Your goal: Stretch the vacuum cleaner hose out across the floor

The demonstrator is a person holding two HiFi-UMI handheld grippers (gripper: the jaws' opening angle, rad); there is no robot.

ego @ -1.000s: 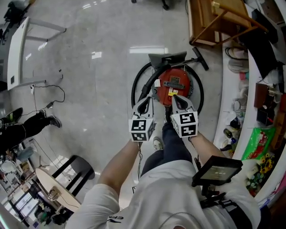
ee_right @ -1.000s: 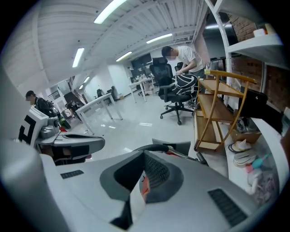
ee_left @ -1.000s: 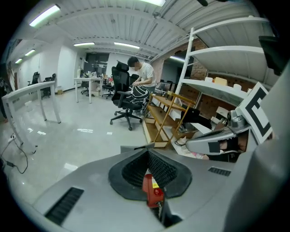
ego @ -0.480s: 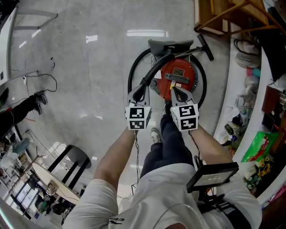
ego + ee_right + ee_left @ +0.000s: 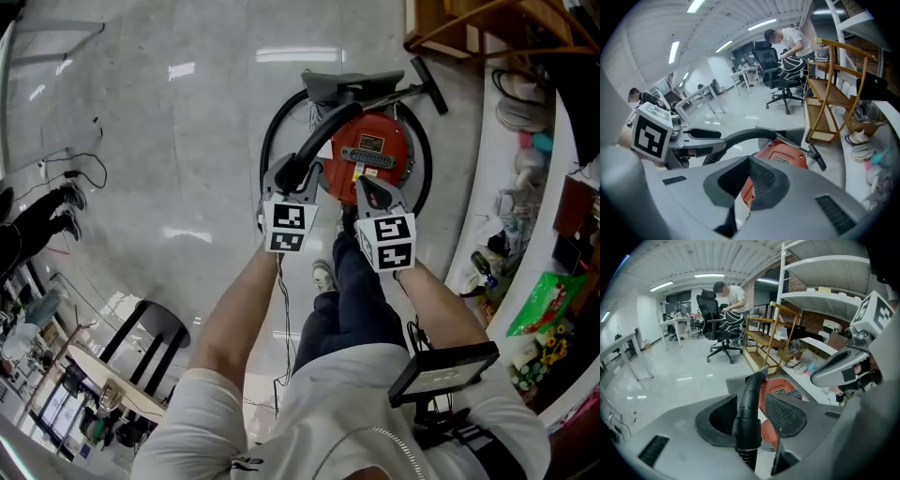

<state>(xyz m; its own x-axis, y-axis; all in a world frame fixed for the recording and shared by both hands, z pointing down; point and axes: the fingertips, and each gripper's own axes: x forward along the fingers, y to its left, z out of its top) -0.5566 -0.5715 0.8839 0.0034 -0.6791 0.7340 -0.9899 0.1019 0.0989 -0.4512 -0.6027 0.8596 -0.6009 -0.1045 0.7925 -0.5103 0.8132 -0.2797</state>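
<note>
Left gripper (image 5: pixel 750 417): jaws being opened, hose (image 5: pixel 749 397) seen between them | right gripper (image 5: pixel 744 182): jaws pressed together, nothing held | hose: handle pointed far-right, rest looped round vacuum cleaner (image 5: pixel 377 156).

- The floor (image 5: pixel 187 122) was pale and glossy, mirroring the ceiling strip lights (image 5: pixel 708 275).
- A wooden rack (image 5: pixel 765 341) stood by white wall shelves (image 5: pixel 825 266).
- A black office chair (image 5: pixel 716 326) and desks (image 5: pixel 675 323) stood farther back.
- A black stool (image 5: pixel 173 328) stood beside a round table (image 5: pixel 91 377).
- A thin cable (image 5: pixel 84 157) lay on the floor.
</note>
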